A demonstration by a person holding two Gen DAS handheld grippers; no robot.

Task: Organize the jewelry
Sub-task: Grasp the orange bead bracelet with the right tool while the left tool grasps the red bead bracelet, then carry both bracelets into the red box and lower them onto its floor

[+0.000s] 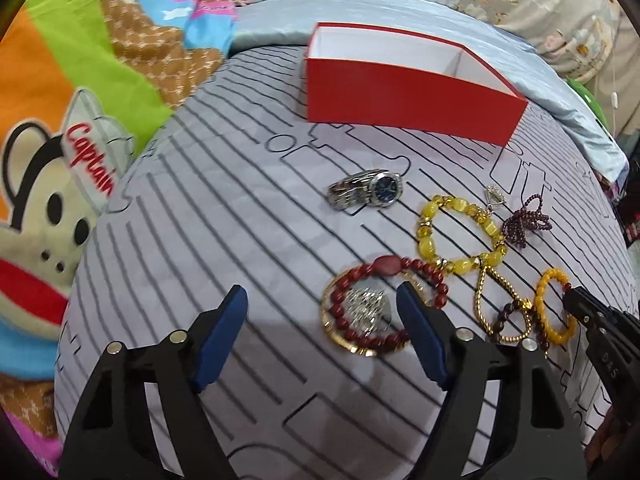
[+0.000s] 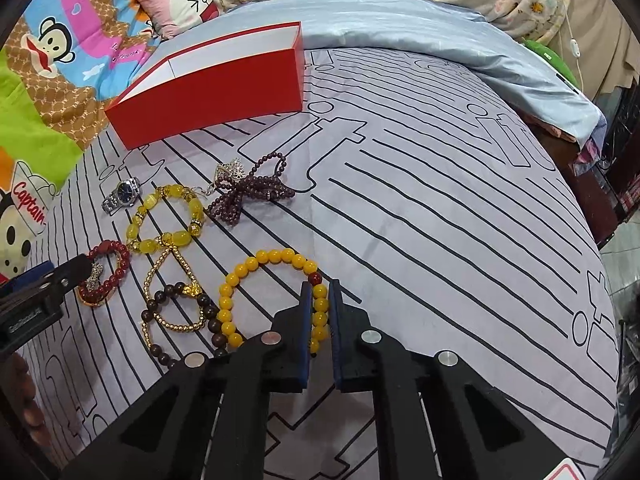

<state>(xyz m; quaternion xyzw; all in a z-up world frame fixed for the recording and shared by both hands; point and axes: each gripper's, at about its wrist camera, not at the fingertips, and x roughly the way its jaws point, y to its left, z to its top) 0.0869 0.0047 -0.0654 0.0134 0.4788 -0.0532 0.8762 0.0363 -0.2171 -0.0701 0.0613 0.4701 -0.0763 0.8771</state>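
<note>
An open red box (image 1: pixel 404 100) (image 2: pixel 212 92) with a white inside stands at the far side of the grey striped sheet. Jewelry lies in front of it: a steel watch (image 1: pixel 366 194) (image 2: pixel 122 196), a yellow stone bracelet (image 1: pixel 456 236) (image 2: pixel 168 220), a dark purple bead string (image 1: pixel 526 224) (image 2: pixel 248 192), a red bead bracelet (image 1: pixel 372 308) (image 2: pixel 106 276) on a gold ring, and a gold bead chain (image 2: pixel 168 300). My left gripper (image 1: pixel 322 300) is open, its right finger over the red bracelet. My right gripper (image 2: pixel 320 292) is shut on the orange-yellow bead bracelet (image 2: pixel 276 292) (image 1: pixel 554 308).
A cartoon monkey blanket (image 1: pixel 60 160) lies at the left. A pale blue quilt (image 2: pixel 440 28) is bunched behind the sheet. The bed edge drops away at the right (image 2: pixel 600 240). A silver pendant (image 2: pixel 230 170) lies by the purple beads.
</note>
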